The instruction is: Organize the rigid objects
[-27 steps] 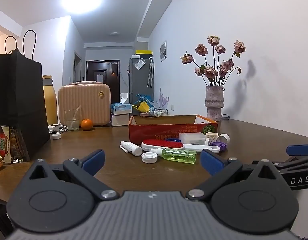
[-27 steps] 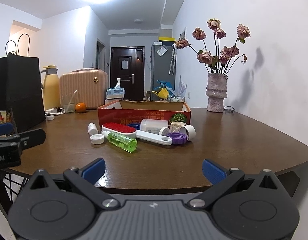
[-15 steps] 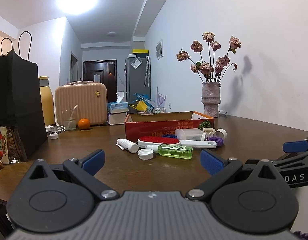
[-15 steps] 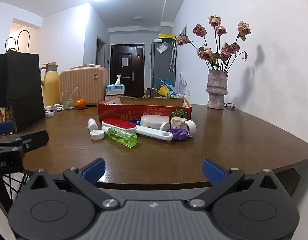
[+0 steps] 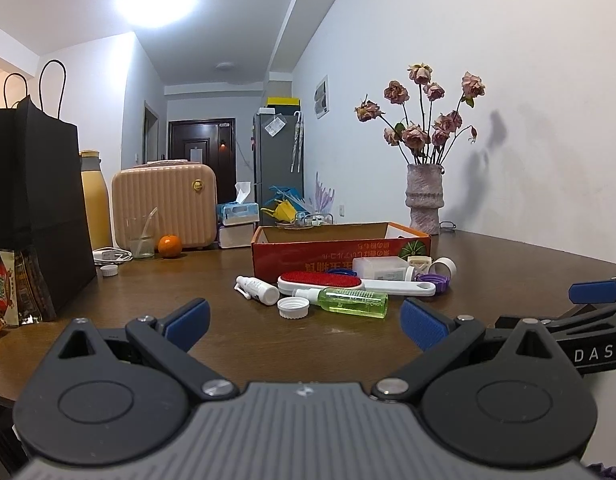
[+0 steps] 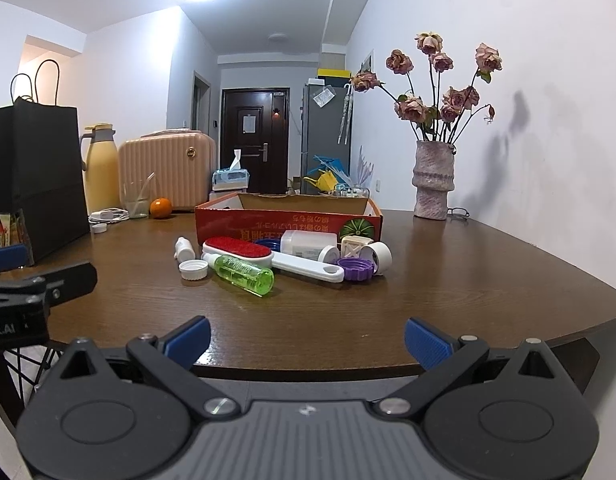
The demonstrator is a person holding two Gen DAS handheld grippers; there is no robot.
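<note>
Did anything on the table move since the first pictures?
No. The green bottle, red brush, white cap and box lie where they were. Only the cameras' view shifted a little. Both claws, left and right, are open and empty as before.

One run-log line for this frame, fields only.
phase: approach | left gripper: open, empty | right gripper: open, empty | clutter: green bottle, lint brush, white cap beside red box | box: nothing visible inside
</note>
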